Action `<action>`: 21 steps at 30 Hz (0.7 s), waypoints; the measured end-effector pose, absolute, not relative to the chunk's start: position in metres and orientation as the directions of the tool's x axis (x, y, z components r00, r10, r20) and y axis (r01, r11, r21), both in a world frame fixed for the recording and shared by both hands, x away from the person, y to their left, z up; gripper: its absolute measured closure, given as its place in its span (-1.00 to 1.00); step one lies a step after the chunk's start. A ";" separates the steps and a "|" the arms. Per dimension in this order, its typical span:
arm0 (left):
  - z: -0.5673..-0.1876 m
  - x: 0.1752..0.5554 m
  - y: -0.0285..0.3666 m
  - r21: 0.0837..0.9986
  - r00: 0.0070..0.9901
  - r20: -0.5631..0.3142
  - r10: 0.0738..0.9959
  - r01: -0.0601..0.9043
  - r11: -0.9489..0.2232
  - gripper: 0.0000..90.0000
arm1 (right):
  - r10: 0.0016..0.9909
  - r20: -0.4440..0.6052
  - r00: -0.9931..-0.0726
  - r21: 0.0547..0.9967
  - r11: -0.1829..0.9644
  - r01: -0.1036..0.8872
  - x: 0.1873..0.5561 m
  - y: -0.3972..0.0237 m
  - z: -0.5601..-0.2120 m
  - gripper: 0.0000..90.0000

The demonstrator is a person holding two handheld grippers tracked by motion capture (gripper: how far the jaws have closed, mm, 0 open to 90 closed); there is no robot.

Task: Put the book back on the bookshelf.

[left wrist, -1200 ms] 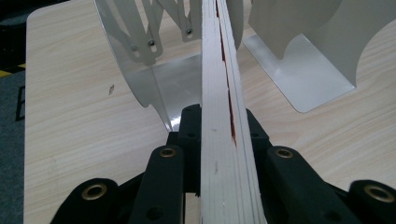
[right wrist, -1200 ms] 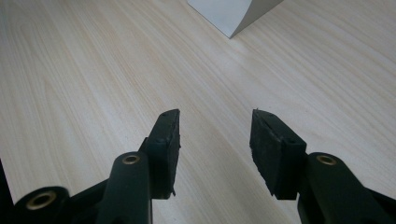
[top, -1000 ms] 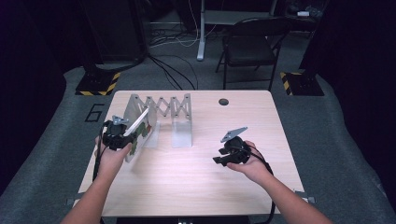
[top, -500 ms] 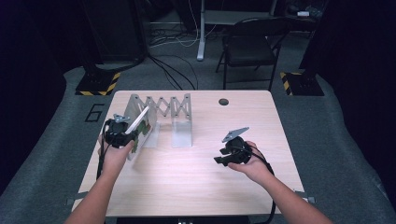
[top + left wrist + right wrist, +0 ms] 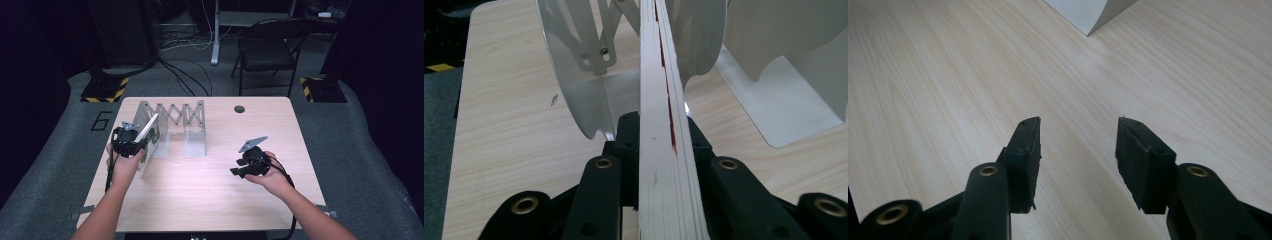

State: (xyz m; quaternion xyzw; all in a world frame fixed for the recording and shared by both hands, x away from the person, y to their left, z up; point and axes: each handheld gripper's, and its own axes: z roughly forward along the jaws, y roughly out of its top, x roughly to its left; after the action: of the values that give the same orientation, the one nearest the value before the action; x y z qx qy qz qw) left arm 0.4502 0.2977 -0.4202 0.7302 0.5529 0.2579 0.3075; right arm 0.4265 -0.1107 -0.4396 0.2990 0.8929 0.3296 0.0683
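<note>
One thin white book (image 5: 659,125) is being clamped edge-on by the left gripper (image 5: 131,145), tilting at the leftmost slot of the expandable silver metal rack (image 5: 175,125), probably so it slides between dividers. Rightward, the right gripper (image 5: 1078,150) is hovering half-open and empty above the pale wooden table (image 5: 210,200).

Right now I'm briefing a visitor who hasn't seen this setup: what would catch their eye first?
Probably the silver accordion-style rack standing at the table's far left. Next, the left gripper clamped on a thin book, edge-on at the rack's leftmost slot. The right gripper waits open over bare wooden table.
</note>
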 end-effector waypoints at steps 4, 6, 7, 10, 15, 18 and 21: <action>-0.421 0.451 0.297 0.733 0.249 0.040 0.968 0.651 -0.198 0.68 | 0.583 0.072 -0.810 0.631 0.602 0.489 0.426 -0.110 -0.440 0.17; -0.421 0.452 0.297 0.735 0.238 0.039 0.970 0.651 -0.189 0.68 | 0.581 0.073 -0.810 0.627 0.605 0.491 0.426 -0.110 -0.439 0.17; -0.421 0.453 0.297 0.736 0.237 0.044 0.971 0.650 -0.192 0.68 | 0.582 0.072 -0.810 0.627 0.605 0.491 0.426 -0.110 -0.440 0.17; -0.422 0.454 0.297 0.737 0.229 0.048 0.972 0.649 -0.189 0.68 | 0.580 0.073 -0.811 0.627 0.606 0.490 0.427 -0.110 -0.440 0.17; -0.423 0.455 0.295 0.737 0.218 0.053 0.974 0.650 -0.186 0.68 | 0.582 0.073 -0.810 0.626 0.605 0.492 0.426 -0.109 -0.440 0.17; -0.424 0.455 0.293 0.734 0.213 0.060 0.975 0.653 -0.188 0.68 | 0.578 0.070 -0.813 0.629 0.607 0.486 0.427 -0.109 -0.441 0.17; -0.425 0.457 0.291 0.732 0.206 0.059 0.977 0.657 -0.182 0.68 | 0.577 0.071 -0.813 0.626 0.609 0.487 0.426 -0.108 -0.440 0.17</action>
State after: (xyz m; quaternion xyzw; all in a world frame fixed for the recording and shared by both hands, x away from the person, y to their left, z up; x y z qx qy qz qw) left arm 0.4567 0.2908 -0.4255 0.7188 0.5681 0.2728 0.2935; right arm 0.4264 -0.1083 -0.4403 0.2975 0.8943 0.3270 0.0691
